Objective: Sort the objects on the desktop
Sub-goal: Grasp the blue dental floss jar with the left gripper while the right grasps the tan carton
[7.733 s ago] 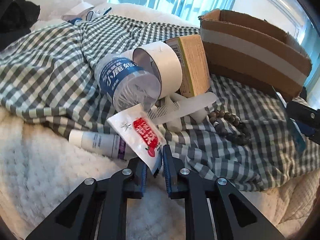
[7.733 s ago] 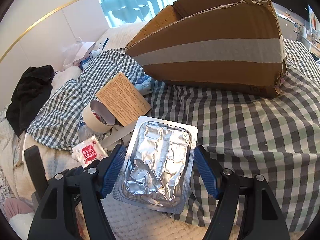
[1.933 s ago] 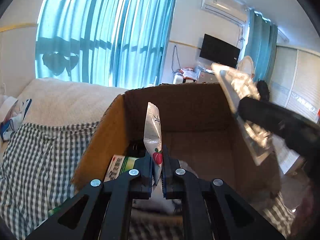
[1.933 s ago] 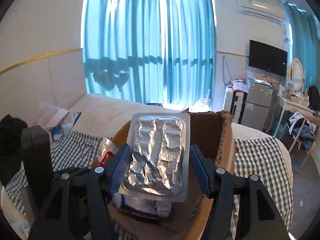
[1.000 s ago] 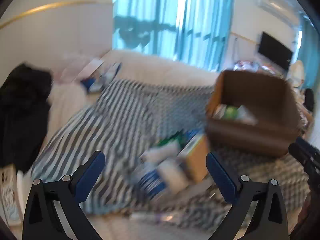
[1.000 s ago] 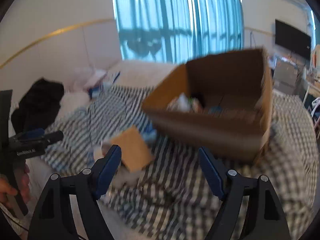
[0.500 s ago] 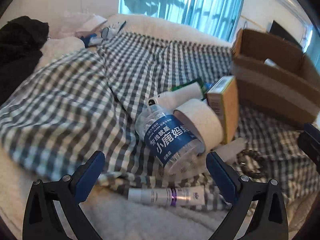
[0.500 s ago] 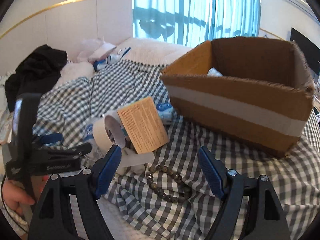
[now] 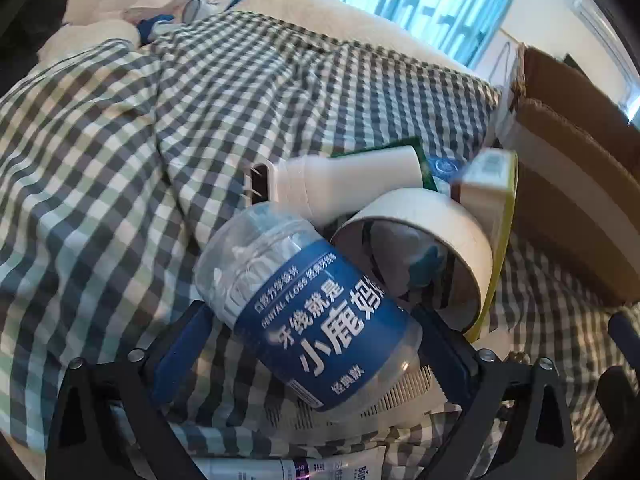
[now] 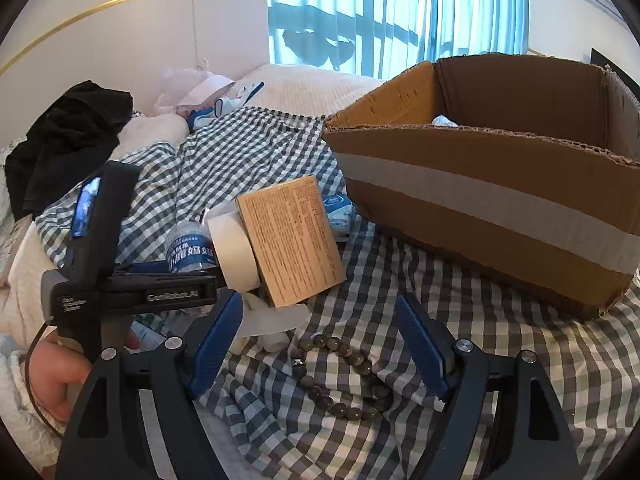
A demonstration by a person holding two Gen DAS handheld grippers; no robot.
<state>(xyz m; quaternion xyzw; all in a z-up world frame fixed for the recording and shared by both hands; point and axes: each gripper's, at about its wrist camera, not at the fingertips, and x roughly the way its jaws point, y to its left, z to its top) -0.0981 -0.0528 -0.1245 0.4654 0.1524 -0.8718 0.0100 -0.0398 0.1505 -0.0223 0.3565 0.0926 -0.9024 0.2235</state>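
The left gripper [image 9: 308, 352] is standing spread, its blue pads flanking the clear plastic floss-pick jar with the dark blue label [image 9: 308, 312], lying tilted at lower centre of the left wrist view against the white tape roll [image 9: 424, 248]. No pad contact is showing. The jar is probably light, rigid and slick; grip across the labelled midsection. The right gripper [image 10: 320, 348] is hanging spread and empty above the brown bead bracelet [image 10: 344, 376].

Daylight glows through sheer turquoise curtains [image 10: 400, 12] at the upper right of both views, leaving even, soft shadows. Fisheye bending and black vignette ring the edges. The clear blue-labelled plastic jar [image 9: 308, 312] is slightly soft.
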